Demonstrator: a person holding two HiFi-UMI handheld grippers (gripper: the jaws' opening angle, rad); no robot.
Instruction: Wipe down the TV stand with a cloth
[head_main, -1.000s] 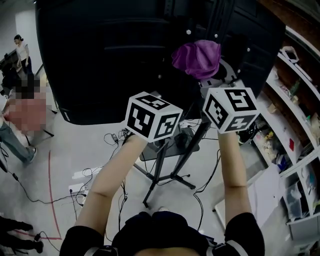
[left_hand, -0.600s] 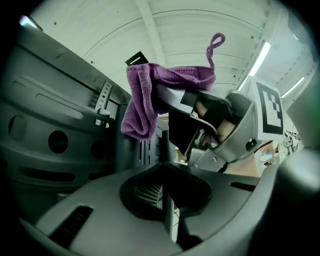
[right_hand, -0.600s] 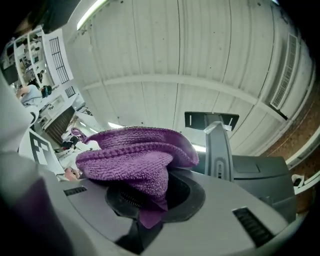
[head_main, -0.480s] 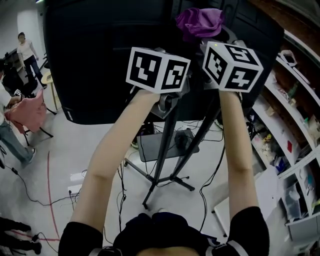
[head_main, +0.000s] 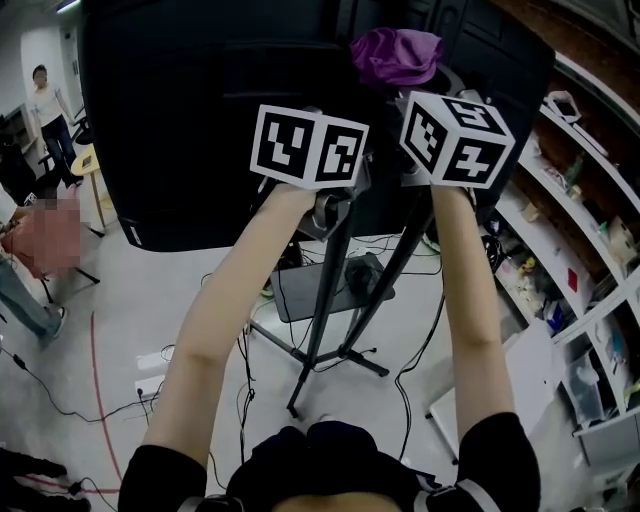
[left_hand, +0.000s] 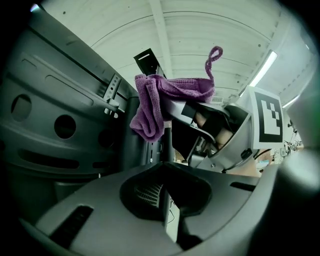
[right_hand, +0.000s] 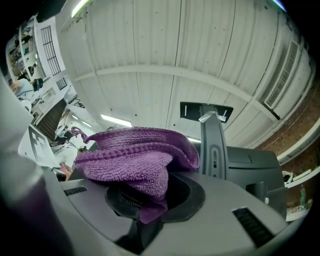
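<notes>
Purple cloth (head_main: 395, 55) at the top centre of the head view, bunched and pinched by the right gripper (right_hand: 145, 222), draped over its jaws. Crumpled, lying wider than tall in the left gripper view, with a thin loop pointing up. Left gripper (left_hand: 166, 215) pressed together, gripping nothing, just left of the right one. Under both, TV stand (head_main: 335, 290): dark poles nearly upright, long axis vertical, feet spread on the floor. Behind, black screen back (head_main: 200, 120). Open shelves (head_main: 560, 250) at the right edge, holding small items, too small to name.
</notes>
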